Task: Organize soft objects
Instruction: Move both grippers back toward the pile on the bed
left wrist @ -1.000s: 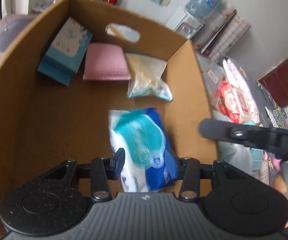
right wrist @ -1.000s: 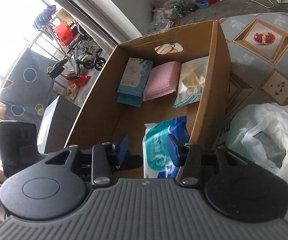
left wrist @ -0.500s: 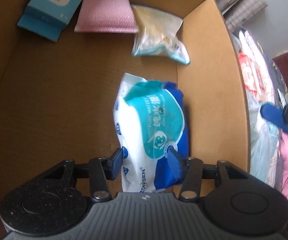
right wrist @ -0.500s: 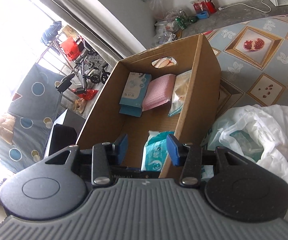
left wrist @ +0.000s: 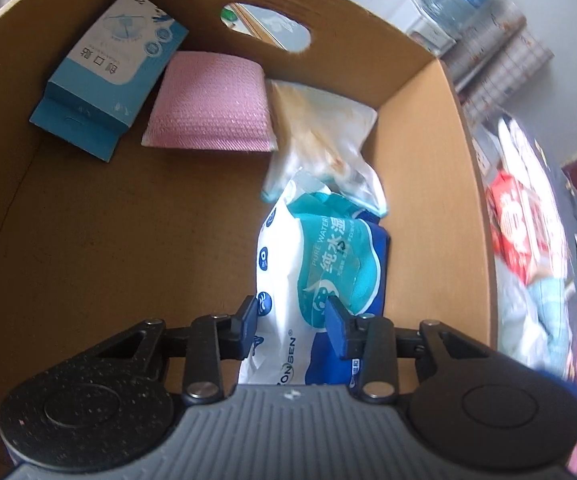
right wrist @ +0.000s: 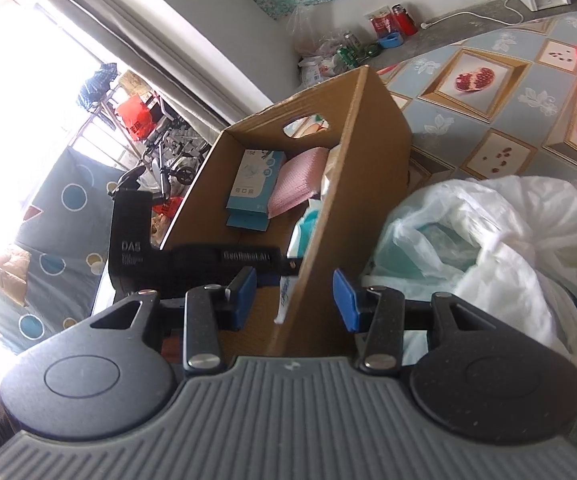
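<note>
Wipes in the box (left wrist: 440,184), between my left fingers (left wrist: 250,322).
My left gripper (left wrist: 290,322) is closing around the wipes pack (left wrist: 320,264), whose long axis runs straight ahead along the right wall. My right gripper (right wrist: 294,294) hangs part open, empty, outside it.

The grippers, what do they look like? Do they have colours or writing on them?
Both look alike. The left gripper and the right gripper each have blue pads on black metal jaws, black linkage bars with silver rivets, two round speckled black discs and a ribbed grey body. In the right wrist view, the left gripper's black side carries white lettering, including "DAS". No cables show.
</note>
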Demonstrator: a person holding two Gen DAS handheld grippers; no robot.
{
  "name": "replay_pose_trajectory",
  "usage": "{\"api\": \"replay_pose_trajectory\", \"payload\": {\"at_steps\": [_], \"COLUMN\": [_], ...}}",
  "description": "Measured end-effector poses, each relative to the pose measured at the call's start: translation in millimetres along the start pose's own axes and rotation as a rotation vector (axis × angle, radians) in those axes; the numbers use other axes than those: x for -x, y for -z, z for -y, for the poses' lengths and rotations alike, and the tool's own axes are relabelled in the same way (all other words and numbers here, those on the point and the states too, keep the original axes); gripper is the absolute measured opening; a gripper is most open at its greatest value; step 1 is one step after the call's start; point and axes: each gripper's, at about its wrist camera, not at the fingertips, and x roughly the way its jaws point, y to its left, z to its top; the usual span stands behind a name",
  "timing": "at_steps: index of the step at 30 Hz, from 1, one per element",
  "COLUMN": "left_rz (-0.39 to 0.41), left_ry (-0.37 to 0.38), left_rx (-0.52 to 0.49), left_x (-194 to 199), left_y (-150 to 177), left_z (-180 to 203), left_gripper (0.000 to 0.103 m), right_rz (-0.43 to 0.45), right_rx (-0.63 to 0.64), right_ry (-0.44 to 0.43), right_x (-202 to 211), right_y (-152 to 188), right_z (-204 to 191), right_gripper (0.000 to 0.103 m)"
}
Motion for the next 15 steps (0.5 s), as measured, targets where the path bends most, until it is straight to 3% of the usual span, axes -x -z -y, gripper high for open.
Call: {"api": "replay_pose_trajectory", "payload": {"at_steps": [8,15], "left_rz": [0.047,0.138], "left_ry": [-0.020,-0.013], "left_rx": [0.062,0.044], "left_x": [1.2,39.5], "left_y": [6.8,17.3], "left_z": [1.8,12.3], "left_gripper": [0.042,0.067], "right_rz": [0.016,0.075], "right_rx": [-0.060,-0.083], "right_ry": [0.017,0.026], "right_x": [16.9,44.7], "right_y": [34.4,61.2], "right_z": [22.2,35.6], "right_gripper": [0.044,0.050]}}
